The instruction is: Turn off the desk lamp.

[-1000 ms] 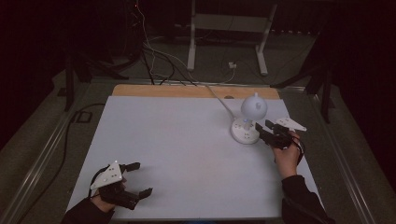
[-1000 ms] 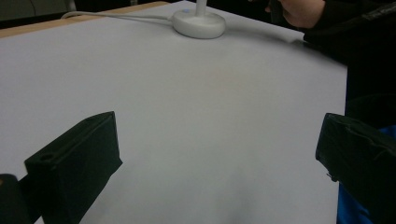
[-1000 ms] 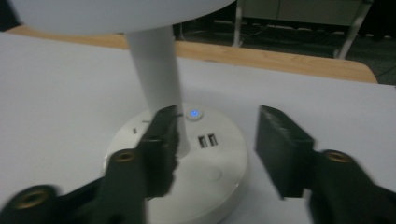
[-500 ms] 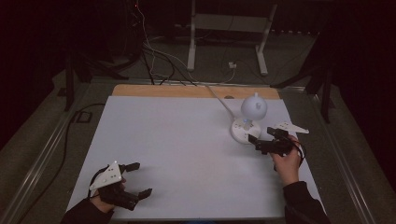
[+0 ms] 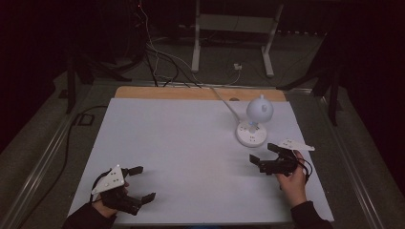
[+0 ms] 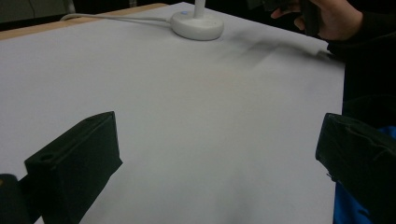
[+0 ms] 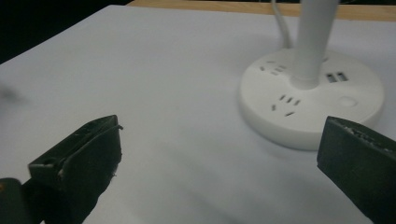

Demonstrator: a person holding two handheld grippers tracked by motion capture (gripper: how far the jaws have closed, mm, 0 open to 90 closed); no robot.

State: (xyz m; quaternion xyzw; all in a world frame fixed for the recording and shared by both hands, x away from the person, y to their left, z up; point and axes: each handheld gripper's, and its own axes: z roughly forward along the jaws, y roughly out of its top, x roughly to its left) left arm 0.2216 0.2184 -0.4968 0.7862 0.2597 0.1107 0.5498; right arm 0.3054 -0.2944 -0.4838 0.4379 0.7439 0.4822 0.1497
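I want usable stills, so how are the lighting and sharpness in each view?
High view: dim, room black, only the white table lit. Left gripper view: soft shadow streaks near the lamp base, claw blurred. Right gripper view: lamp base sharp, the near claw soft.

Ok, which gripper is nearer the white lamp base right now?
Right. The right gripper sits just in front of the lamp base, jaws open and empty, not touching it. The left gripper is far off at the table's near left corner.

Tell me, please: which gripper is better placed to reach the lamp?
Right. The right gripper is open just beside the lamp. The left gripper sits far across the table.
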